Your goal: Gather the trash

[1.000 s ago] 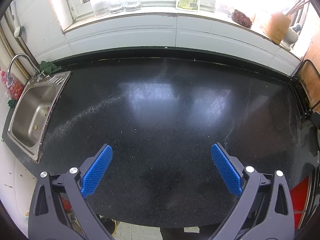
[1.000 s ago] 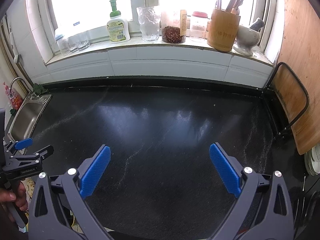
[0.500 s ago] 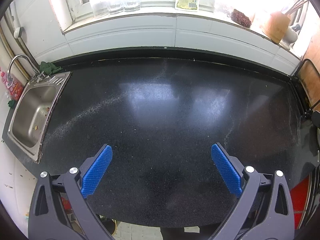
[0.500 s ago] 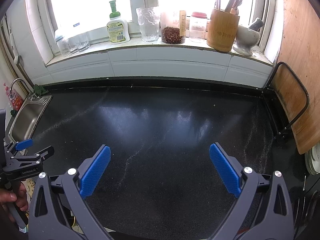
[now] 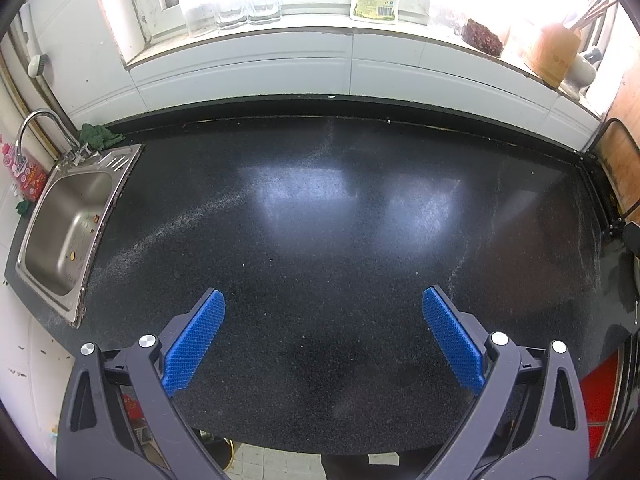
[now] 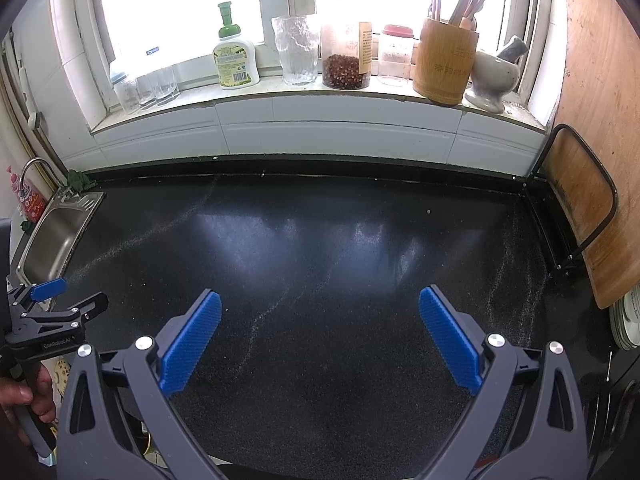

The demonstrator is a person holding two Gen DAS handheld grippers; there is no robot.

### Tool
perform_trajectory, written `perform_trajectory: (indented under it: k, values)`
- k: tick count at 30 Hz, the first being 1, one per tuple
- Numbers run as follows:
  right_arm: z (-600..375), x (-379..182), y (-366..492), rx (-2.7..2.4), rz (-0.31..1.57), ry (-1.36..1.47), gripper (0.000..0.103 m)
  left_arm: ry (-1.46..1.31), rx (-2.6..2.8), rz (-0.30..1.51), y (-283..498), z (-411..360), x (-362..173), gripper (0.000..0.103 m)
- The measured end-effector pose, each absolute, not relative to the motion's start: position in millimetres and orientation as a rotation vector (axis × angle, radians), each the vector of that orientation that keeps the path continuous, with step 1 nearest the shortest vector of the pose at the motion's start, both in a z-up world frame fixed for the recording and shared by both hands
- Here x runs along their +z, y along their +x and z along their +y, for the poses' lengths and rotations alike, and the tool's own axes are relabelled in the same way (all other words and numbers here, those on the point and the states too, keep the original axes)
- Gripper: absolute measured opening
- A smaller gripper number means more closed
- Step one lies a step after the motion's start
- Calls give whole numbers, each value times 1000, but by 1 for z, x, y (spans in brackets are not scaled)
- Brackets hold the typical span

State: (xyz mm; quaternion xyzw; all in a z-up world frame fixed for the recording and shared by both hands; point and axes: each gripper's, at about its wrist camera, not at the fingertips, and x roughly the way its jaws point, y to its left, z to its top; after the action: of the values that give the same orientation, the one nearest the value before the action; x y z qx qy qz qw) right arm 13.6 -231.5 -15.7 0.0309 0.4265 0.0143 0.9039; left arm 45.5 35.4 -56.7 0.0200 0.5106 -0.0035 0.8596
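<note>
My left gripper (image 5: 323,300) is open and empty above the near part of the black countertop (image 5: 340,208). My right gripper (image 6: 320,300) is open and empty over the same countertop (image 6: 320,240). The left gripper also shows at the left edge of the right wrist view (image 6: 64,300), held in a hand. I see no piece of trash on the countertop, only small crumbs such as one pale speck (image 6: 428,212) and dusty streaks. Small bits lie in the steel sink (image 5: 64,224).
The sink sits at the left with a tap (image 5: 40,128) and a green cloth (image 5: 98,136). The windowsill holds a soap bottle (image 6: 234,56), glasses, jars (image 6: 346,56), a bamboo utensil holder (image 6: 444,64) and a mortar (image 6: 494,76). A wooden board (image 6: 600,120) in a rack stands at the right.
</note>
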Motion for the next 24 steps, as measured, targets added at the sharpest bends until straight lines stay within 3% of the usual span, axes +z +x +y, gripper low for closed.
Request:
perform_trajectory:
  k: [24]
  values:
    - [-243, -25, 15, 13, 899, 85, 96, 54, -4, 1076, 54, 30, -62, 96]
